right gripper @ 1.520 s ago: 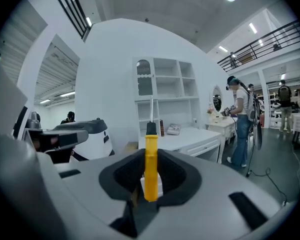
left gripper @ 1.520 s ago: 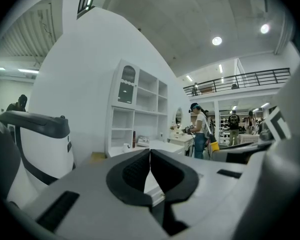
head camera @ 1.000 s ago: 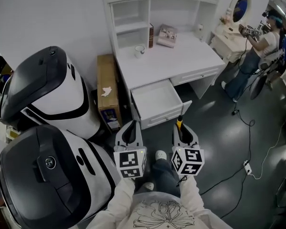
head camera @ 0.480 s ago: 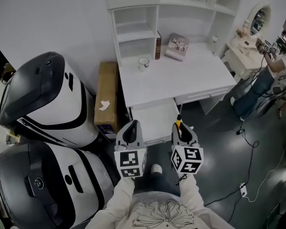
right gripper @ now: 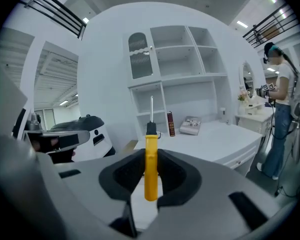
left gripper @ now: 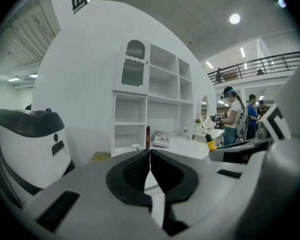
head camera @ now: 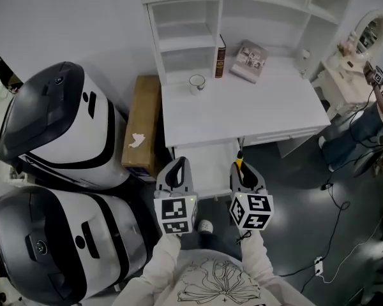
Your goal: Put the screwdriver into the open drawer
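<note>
A screwdriver (right gripper: 151,164) with a yellow handle and thin steel shaft stands upright between the jaws of my right gripper (right gripper: 151,176), which is shut on the handle. In the head view its yellow tip (head camera: 239,162) pokes out ahead of the right gripper (head camera: 241,169), at the right edge of the open white drawer (head camera: 207,161) under the desk top (head camera: 242,107). My left gripper (head camera: 176,166) hovers at the drawer's left edge. Its jaws are pressed together with nothing held (left gripper: 150,160).
Two big white-and-black machines (head camera: 57,126) (head camera: 51,241) fill the left. A cardboard box (head camera: 140,123) lies beside the desk. On the desk stand a mug (head camera: 196,83), an upright book (head camera: 221,47) and a booklet (head camera: 251,60). Cables (head camera: 332,241) trail on the dark floor at right.
The desk and drawer have drawn nearer and shifted right in the head view. Both grippers now sit over the drawer's front, and the screwdriver is still clamped in the right one.
</note>
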